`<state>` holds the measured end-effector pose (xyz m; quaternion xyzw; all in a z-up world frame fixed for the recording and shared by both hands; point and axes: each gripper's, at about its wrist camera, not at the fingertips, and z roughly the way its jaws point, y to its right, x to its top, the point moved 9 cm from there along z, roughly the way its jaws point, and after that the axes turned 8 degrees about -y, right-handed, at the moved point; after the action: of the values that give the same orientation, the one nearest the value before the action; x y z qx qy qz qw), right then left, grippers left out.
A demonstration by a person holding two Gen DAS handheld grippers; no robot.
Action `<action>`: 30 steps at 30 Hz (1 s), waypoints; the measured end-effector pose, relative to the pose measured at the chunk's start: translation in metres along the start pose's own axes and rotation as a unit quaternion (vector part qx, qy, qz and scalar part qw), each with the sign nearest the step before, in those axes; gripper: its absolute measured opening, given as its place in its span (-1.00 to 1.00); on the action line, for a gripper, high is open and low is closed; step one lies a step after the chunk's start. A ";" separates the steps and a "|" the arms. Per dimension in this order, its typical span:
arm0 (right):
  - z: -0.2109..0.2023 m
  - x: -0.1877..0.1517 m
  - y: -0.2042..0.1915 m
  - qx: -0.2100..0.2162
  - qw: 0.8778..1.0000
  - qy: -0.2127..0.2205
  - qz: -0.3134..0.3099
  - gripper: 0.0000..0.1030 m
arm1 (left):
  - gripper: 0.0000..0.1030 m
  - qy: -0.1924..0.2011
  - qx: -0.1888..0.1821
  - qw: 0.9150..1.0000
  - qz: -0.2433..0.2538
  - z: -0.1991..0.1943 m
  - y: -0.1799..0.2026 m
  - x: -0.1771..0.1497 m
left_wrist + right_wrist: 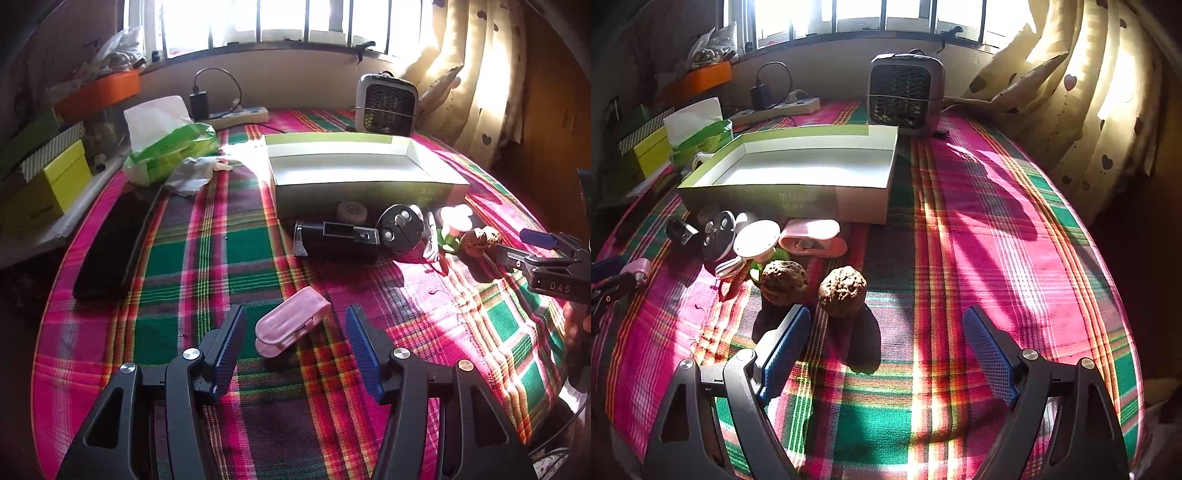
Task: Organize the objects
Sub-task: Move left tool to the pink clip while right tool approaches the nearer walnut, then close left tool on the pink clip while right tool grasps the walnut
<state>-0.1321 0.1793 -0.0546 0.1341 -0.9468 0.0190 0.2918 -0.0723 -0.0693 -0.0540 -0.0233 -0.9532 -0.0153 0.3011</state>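
Shallow cardboard box (364,173) (798,177): open-topped, white inside, nothing visible in it; sits far centre on the plaid cloth (229,243) (960,229) covering the surface.

Loose items just near the box's front wall: black cylinder (334,240), round black disc (400,229) (718,234), white-and-green toy (452,229) (757,242), two walnuts, left (783,282) and right (842,291), side by side.

Pink clip (291,321): lies on the cloth between the fingers of the left gripper (295,350), untouched; the gripper is spread wide and holds nothing.

Right gripper (886,354): wide open, holding nothing, its left finger close beside the walnuts.

Far edge: small fan heater (386,105) (905,96), power strip (240,114) (775,109), green tissue pack (170,147) (698,138).

Left view only: long black case (110,243) at the left, crumpled plastic (192,175), the right gripper entering from the right.

Right view only: a second pink clip (812,238) near the box front, the two walnuts clearly apart.
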 end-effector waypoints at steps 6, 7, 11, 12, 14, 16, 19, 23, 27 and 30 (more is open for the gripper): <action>0.007 0.003 0.000 0.000 1.000 -0.011 -0.003 0.58 | 0.06 -0.018 0.009 1.000 0.006 0.012 -0.001 -0.004; 0.008 0.003 0.000 0.004 1.000 -0.014 -0.002 0.57 | 0.06 -0.019 0.009 1.000 0.005 0.013 -0.001 -0.004; 0.011 0.004 0.000 0.010 1.000 -0.022 -0.003 0.52 | 0.06 -0.020 0.003 1.000 0.001 0.014 -0.002 -0.003; 0.011 0.005 -0.001 0.010 1.000 -0.023 -0.004 0.52 | 0.05 -0.019 0.003 1.000 0.002 0.014 -0.001 -0.002; 0.011 0.006 -0.002 0.010 1.000 -0.021 -0.006 0.50 | 0.05 -0.019 0.002 1.000 0.004 0.015 0.000 -0.002; 0.011 0.008 -0.004 0.009 1.000 -0.020 -0.010 0.46 | 0.02 -0.019 0.000 1.000 0.003 0.015 0.000 -0.001; 0.013 0.009 -0.006 0.006 1.000 -0.023 -0.015 0.40 | -0.07 -0.019 -0.001 1.000 0.005 0.015 0.001 0.000; 0.014 0.009 -0.009 0.013 0.999 -0.025 -0.021 0.23 | -0.21 -0.018 -0.002 1.000 0.011 0.016 0.005 0.001; 0.013 0.009 -0.011 0.017 0.999 -0.024 -0.023 0.05 | -0.37 -0.018 -0.006 1.000 0.013 0.016 0.009 0.002; 0.013 0.010 -0.012 0.019 0.999 -0.023 -0.025 -0.04 | -0.50 -0.019 -0.010 1.000 0.015 0.016 0.012 0.003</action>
<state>-0.1440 0.1636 -0.0602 0.1639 -0.9491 0.0267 0.2675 -0.0831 -0.0565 -0.0653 -0.0406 -0.9582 -0.0196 0.2825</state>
